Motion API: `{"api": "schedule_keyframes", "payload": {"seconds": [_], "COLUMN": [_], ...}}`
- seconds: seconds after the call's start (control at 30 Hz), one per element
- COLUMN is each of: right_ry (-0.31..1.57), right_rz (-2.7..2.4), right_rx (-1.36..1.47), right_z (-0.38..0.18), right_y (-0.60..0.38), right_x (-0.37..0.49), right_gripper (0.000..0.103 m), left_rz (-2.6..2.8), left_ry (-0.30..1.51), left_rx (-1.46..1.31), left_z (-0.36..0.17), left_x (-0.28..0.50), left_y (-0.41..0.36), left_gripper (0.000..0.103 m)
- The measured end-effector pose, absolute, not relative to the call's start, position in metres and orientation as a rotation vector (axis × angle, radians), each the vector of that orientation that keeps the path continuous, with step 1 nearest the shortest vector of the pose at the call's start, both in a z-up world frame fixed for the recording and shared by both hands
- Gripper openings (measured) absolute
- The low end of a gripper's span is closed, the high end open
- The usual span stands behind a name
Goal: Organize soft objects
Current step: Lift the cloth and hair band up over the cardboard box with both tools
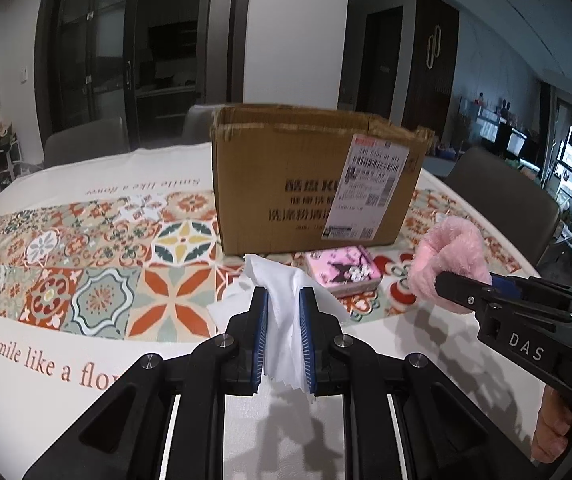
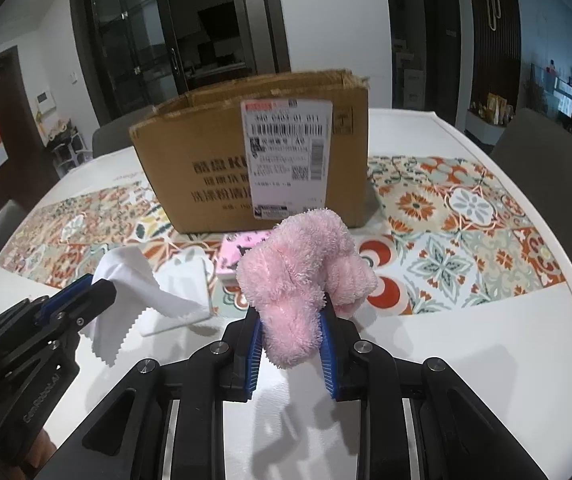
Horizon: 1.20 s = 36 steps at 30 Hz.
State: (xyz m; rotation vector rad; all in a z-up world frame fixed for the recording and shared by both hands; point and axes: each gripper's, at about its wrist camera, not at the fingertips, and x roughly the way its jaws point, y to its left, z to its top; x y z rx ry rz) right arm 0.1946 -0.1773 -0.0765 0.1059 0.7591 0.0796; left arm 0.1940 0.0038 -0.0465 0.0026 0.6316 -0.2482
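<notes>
My left gripper (image 1: 284, 294) is shut on a white cloth (image 1: 282, 276) with zigzag edges, held up off the table. From the right wrist view the same gripper (image 2: 100, 286) comes in from the left, and the cloth (image 2: 134, 280) hangs from it. My right gripper (image 2: 290, 312) is shut on a fluffy pink towel (image 2: 297, 260), which bulges over its fingertips. In the left wrist view that gripper (image 1: 447, 280) holds the pink towel (image 1: 449, 254) at the right. An open-topped cardboard box (image 1: 309, 184) (image 2: 214, 152) stands beyond both grippers.
A pink printed tissue pack (image 1: 343, 272) (image 2: 234, 254) lies in front of the box. A flat white piece (image 2: 182, 300) lies on the table under the hanging cloth. The round table (image 2: 485, 340) wears a patterned tile-print cover. Grey chairs (image 1: 501, 196) stand around it.
</notes>
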Motion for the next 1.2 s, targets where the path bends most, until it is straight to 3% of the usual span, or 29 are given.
{"api": "schedule_keyframes", "payload": {"seconds": [1.2], "right_ry": [0.542], "right_rz": [0.119], "right_rx": [0.109], "right_z": [0.042], "right_y": [-0.174], "right_x": [0.212], "right_gripper": [0.026], "left_rz": [-0.276], "left_ry": [0.387], "left_rx": [0.024], "left_z": [0.072], "left_x": [0.227], "left_y": [-0.001], "left_gripper": [0.017]}}
